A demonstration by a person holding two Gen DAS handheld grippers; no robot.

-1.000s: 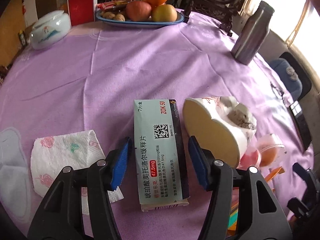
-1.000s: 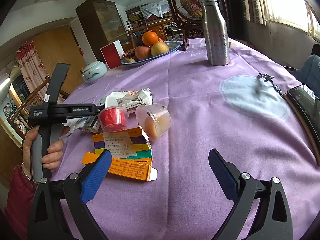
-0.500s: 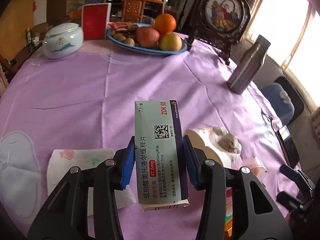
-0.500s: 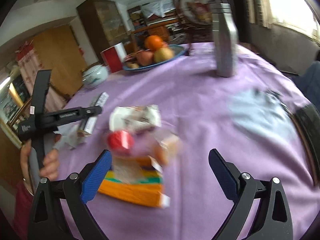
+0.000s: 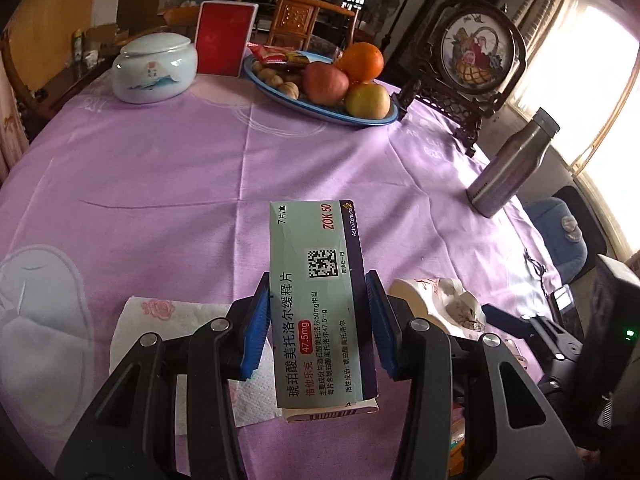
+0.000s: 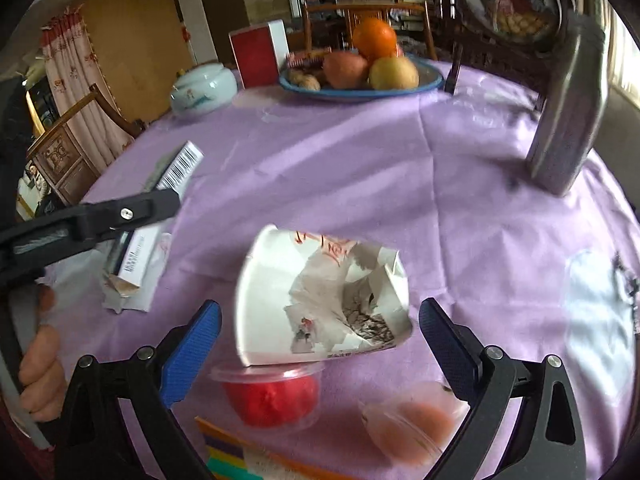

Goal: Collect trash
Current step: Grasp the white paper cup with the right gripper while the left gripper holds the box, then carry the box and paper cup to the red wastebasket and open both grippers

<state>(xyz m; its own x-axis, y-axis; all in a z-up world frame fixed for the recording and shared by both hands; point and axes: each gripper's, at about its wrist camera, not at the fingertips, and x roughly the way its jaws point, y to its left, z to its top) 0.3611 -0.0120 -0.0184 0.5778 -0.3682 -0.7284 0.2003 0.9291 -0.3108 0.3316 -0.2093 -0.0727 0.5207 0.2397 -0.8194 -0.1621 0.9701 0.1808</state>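
Purple tablecloth [image 5: 168, 184], lots of junk left. Left view: left gripper [image 5: 316, 320] clamped on the pill box [image 5: 316, 300], lifted off the cloth, napkin [image 5: 160, 320] lying below near the near edge. Right view: right gripper [image 6: 320, 344] wide open, empty, torn cup [image 6: 316, 300] lying between its jaws, untouched; red tub [image 6: 272, 396] just nearer.

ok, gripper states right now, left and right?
Left gripper: closed on the medicine box, held clear of the tablecloth.
Right gripper: open, holding nothing; the crushed paper cup lies between its fingers, untouched.
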